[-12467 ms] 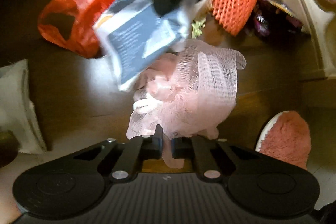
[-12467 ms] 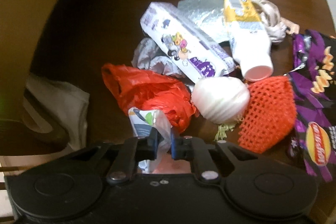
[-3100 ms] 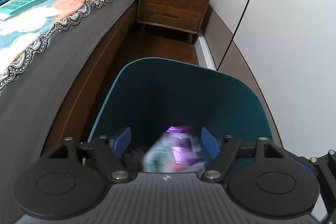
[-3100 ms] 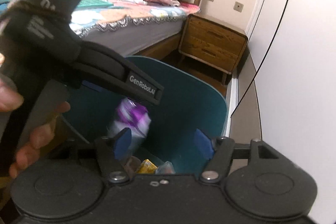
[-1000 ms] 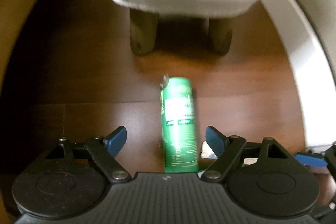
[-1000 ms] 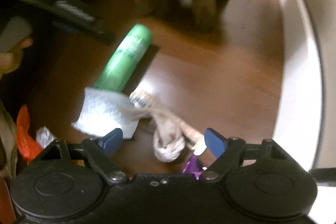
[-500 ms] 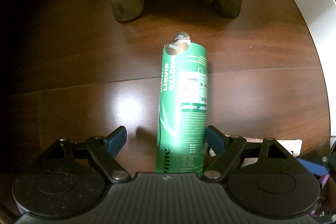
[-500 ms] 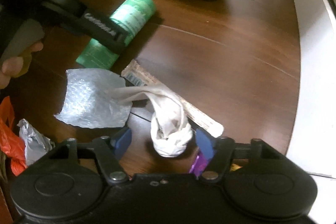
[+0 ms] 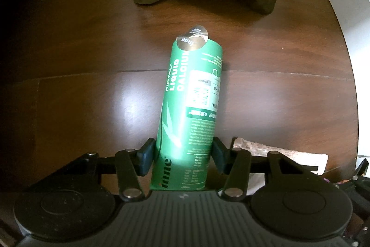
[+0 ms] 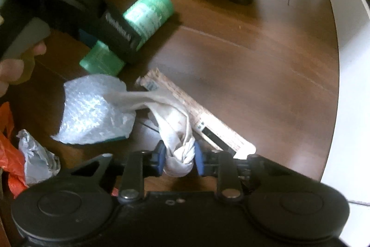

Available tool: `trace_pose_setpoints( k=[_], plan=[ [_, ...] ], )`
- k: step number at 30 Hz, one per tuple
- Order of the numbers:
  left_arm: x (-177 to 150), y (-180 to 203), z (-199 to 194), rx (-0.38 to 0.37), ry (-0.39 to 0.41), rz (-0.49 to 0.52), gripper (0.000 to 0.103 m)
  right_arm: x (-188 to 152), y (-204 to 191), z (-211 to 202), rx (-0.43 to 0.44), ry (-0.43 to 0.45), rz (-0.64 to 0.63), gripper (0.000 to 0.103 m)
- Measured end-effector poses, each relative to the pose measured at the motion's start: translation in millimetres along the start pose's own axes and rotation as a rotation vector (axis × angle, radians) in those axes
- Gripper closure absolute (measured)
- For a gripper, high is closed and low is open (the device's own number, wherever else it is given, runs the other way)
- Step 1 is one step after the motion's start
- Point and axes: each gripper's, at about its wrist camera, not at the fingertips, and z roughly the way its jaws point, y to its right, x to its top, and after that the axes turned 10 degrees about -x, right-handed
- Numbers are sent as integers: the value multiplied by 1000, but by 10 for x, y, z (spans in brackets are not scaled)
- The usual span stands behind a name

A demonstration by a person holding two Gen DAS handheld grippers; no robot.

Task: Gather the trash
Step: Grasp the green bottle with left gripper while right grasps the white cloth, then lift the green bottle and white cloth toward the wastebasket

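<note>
Both grippers came down & jaws closing: left gripper (image 9: 182, 154) onto green tube (image 9: 192, 108), right gripper (image 10: 178, 157) onto knotted rag (image 10: 178, 142), so both ready to lift for the bin.

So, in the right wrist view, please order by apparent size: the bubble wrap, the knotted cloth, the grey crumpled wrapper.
1. bubble wrap
2. knotted cloth, though it is nearest the camera
3. grey wrapper

The floor (image 9: 76, 108) is seen as dark polished wood with a glossy sheen, and the green tube (image 9: 189, 112) as smooth printed card or plastic, closed by a crinkled foil seal (image 9: 193, 39). Matt black plastic is shown on the gripper body (image 9: 185, 219). Clear bubble wrap (image 10: 92, 110), a knotted, possibly cloth rag (image 10: 178, 131) and thin orange plastic film (image 10: 9, 149) are seen.
</note>
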Motion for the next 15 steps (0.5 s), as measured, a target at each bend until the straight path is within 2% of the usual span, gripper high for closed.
trace_pose_setpoints(
  k=[2, 6, 11, 15],
  plan=[
    [-38, -54, -68, -24, 16, -18, 53, 13, 2, -42, 17, 7, -1, 82],
    [-96, -176, -247, -57, 53, -65, 53, 58, 34, -137, -3, 18, -10, 82],
    [-162, -313, -464, -57, 86, -78, 54, 99, 176, -343, -36, 44, 52, 82],
    [-221, -374, -631, -78, 99, -134, 55, 194, 322, -636, -64, 101, 96, 82]
  ],
)
